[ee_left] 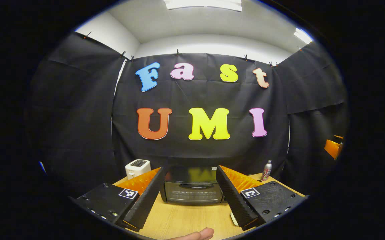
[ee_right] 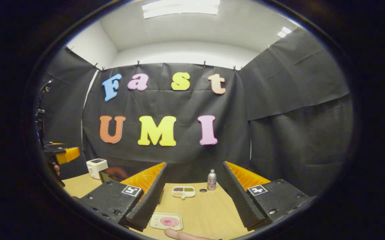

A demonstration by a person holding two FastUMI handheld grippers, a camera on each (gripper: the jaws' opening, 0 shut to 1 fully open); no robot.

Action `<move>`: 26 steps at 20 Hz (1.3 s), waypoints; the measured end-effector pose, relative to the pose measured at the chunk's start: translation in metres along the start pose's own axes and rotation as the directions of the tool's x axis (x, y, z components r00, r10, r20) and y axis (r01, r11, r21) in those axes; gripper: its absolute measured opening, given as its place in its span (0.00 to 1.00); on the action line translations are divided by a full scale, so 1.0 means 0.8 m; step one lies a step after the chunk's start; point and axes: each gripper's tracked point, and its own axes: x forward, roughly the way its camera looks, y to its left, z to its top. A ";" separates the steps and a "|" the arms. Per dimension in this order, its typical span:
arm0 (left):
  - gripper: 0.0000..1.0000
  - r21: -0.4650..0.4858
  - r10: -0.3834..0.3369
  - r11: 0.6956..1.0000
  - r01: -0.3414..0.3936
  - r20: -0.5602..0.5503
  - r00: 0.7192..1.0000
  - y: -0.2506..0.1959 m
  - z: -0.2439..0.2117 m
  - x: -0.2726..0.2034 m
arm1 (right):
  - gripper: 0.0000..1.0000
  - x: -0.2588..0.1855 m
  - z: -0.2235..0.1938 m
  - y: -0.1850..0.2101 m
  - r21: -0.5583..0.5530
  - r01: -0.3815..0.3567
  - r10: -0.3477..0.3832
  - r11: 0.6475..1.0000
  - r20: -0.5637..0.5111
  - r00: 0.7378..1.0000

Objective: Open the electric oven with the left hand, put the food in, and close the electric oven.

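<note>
While both grippers hover above the light wooden table [ee_left: 185,220], neither one touches anything. Seen from the left gripper view, the left gripper [ee_left: 187,200] has its two fingers spread wide apart with nothing between them except open air. Framed in that gap stands the black electric oven with a glass door [ee_left: 194,188], set toward the back of the table; its door is closed and a dark handle runs across the upper part of the door. A white toaster [ee_left: 137,167] sits to the left of the oven, near the black cloth wall. A small silver and red can [ee_left: 267,170] stands upright to the right of the oven, well apart from it. A fingertip [ee_left: 203,234] shows at the lower edge, below the fingers.

Seen from the right gripper view, the right gripper [ee_right: 194,203] is likewise held apart and empty. Just beside its left finger, a pale rectangular tray carrying pink food [ee_right: 166,221] lies flat on the table. Farther back, a white divided dish with dark and green portions [ee_right: 183,191] rests near the can, and a small dark round disc [ee_right: 203,190] lies between the two.
</note>
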 end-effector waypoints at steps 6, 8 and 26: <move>0.96 0.080 -0.002 0.997 0.014 -0.152 0.988 0.001 -0.076 0.104 | 0.96 0.024 -0.011 -0.016 0.019 0.016 -0.016 1.000 -0.004 1.000; 0.96 0.060 -0.043 0.997 0.054 -0.179 0.983 -0.013 -0.092 0.130 | 0.96 0.030 -0.018 -0.019 0.028 0.010 -0.010 1.000 -0.016 1.000; 0.96 0.041 -0.083 0.993 0.108 -0.405 0.911 -0.028 -0.225 0.253 | 0.96 0.036 -0.012 -0.078 0.009 0.087 -0.088 0.996 0.009 0.996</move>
